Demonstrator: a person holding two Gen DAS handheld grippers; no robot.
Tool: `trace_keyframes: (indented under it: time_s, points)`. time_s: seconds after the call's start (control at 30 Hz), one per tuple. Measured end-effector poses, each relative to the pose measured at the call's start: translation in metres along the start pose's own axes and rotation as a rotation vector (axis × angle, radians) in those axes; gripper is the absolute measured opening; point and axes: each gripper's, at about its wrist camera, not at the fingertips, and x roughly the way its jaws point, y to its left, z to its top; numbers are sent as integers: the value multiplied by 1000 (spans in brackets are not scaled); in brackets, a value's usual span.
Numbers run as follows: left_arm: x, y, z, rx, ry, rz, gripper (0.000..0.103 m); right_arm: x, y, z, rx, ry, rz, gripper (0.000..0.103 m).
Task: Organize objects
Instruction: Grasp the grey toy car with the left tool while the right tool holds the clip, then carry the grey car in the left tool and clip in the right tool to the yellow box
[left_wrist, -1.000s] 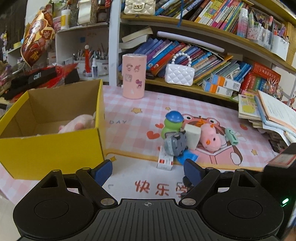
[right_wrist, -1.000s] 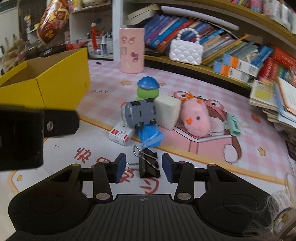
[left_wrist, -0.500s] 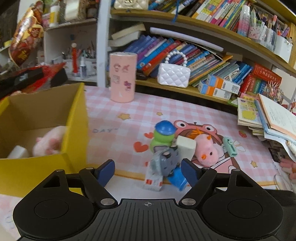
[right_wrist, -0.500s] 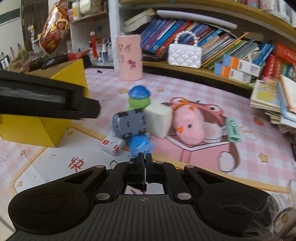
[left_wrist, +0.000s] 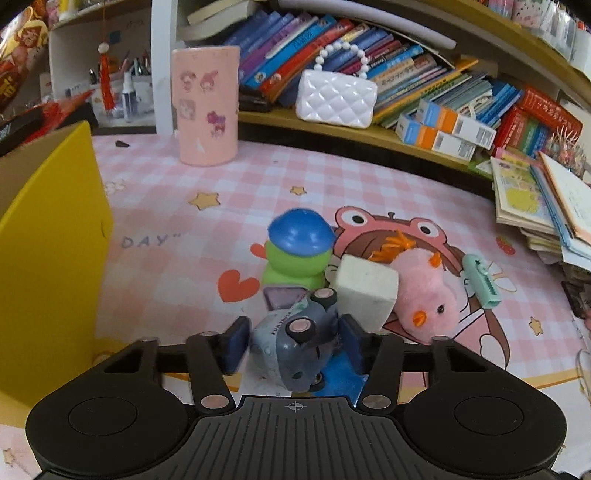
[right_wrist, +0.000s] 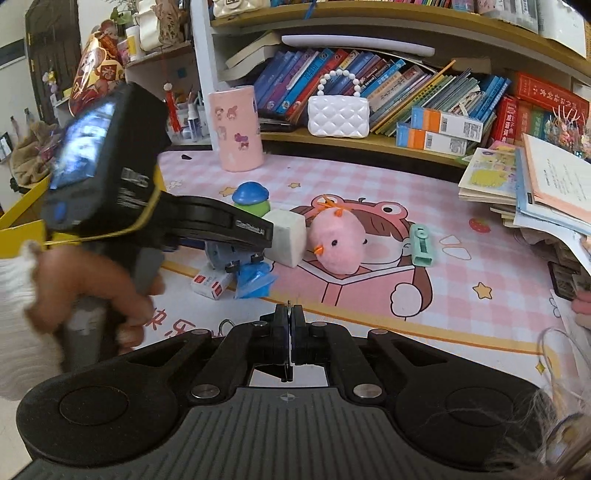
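Observation:
My left gripper (left_wrist: 293, 341) is open, its blue pads on either side of a grey toy car (left_wrist: 295, 350) lying on its side on the mat. Behind the car are a green figure with a blue cap (left_wrist: 297, 254), a white block (left_wrist: 364, 291), a pink plush chick (left_wrist: 424, 295) and a mint clip (left_wrist: 480, 282). My right gripper (right_wrist: 290, 325) is shut on a black binder clip (right_wrist: 288, 369), whose wire handle (right_wrist: 223, 326) sticks out to the left, lifted above the mat. The left gripper's body (right_wrist: 155, 218) shows in the right wrist view, over the car.
A yellow cardboard box (left_wrist: 48, 258) stands at the left. A pink cylinder (left_wrist: 207, 107) and a white purse (left_wrist: 338, 98) are at the back by the bookshelf. A stack of books (left_wrist: 543, 199) lies at the right. A small red-and-white box (right_wrist: 212, 286) and a blue wrapper (right_wrist: 255, 282) lie by the car.
My left gripper moved right and forward from the box down to the toy car, straddling it. My right gripper closed on the binder clip and lifted it back from the mat.

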Motion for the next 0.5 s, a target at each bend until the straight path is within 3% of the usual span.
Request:
trace_keyframes:
  time_s: [0.07, 0.27, 0.5]
  points:
    - [-4, 0, -1, 11, -6, -6, 49, -2, 1, -1, -1, 2, -4, 2]
    - [-57, 6, -6, 1, -131, -82, 49, -5, 7, -5, 14, 10, -3, 2]
    - [-117, 35, -36, -47, -150, -95, 49, -8, 33, -10, -6, 22, 35, 2]
